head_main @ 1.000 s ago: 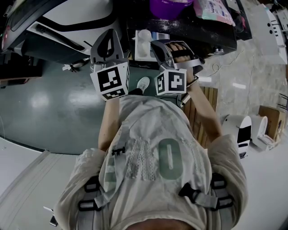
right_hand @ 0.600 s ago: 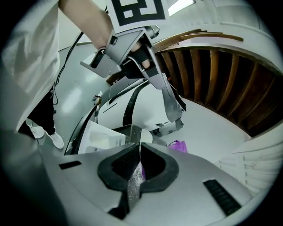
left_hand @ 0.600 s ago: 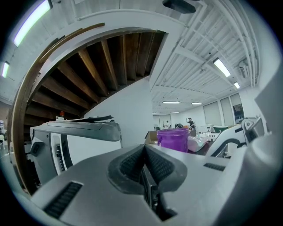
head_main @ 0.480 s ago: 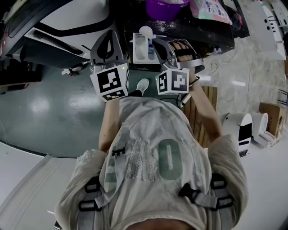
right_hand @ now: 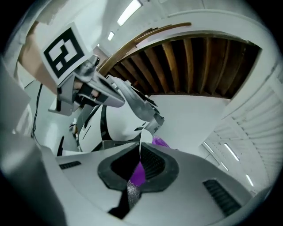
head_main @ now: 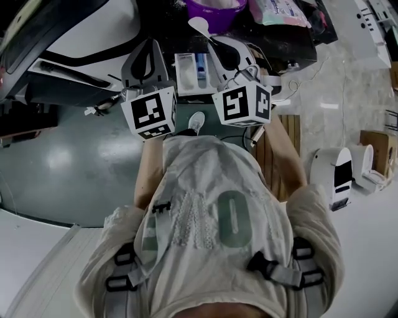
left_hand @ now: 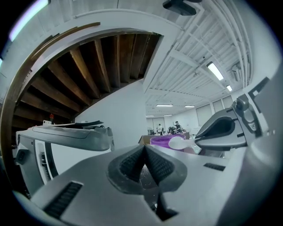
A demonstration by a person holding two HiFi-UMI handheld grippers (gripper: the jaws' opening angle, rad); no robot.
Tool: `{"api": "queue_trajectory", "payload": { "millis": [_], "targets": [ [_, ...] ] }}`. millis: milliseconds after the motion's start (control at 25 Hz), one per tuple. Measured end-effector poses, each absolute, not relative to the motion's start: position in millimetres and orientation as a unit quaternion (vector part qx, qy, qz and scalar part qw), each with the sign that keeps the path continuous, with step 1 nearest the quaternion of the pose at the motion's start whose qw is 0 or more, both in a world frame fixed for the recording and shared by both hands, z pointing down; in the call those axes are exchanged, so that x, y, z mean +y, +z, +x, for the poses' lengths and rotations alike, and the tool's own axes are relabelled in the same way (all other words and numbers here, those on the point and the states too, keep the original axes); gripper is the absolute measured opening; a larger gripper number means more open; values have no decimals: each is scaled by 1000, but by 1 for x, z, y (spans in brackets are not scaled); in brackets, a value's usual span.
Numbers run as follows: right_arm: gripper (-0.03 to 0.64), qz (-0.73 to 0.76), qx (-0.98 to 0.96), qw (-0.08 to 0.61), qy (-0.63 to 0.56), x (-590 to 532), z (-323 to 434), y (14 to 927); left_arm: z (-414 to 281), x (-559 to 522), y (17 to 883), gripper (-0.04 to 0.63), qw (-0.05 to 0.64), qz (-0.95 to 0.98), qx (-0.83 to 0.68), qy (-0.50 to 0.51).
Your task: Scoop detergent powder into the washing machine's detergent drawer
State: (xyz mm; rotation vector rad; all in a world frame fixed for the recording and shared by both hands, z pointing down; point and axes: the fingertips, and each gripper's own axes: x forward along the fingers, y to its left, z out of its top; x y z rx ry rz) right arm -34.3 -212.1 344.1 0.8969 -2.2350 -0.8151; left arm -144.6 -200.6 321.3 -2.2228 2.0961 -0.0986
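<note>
Right gripper view: the right gripper (right_hand: pixel 139 152) has its fingers (right_hand: pixel 155 164) pinched on the spoon (head_main: pixel 199 25). The handle runs straight out from them, and the bowl points past the drawer (head_main: pixel 188 69) toward the purple tub (head_main: pixel 219 9). The left gripper (left_hand: pixel 145 154), fingers pressed together and empty, sits left of the drawer.

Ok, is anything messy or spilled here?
Maybe a little. Pale specks dust the dark surface seen past the right gripper, which is shut on the white plastic spoon near the purple bowl. They look like stray powder. Nothing else seems askew.
</note>
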Motion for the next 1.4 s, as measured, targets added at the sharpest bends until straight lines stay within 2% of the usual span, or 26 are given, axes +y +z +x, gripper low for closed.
{"api": "queue_trajectory", "payload": {
  "millis": [320,520,920,1400],
  "targets": [
    [11,446,-858,158,-199,-239,-5,279,-136,-217,291,20,72,-747,661,-18],
    [11,506,-846,106,-129,-251,27,269,-124,-226,278,20,84,-761,644,-6],
    [11,552,-830,75,-13,-245,56,309,-104,-236,280,20,84,-783,616,-5],
    [11,563,-824,69,0,-246,60,316,-110,-245,280,20,85,-784,615,-4]
  ]
}}
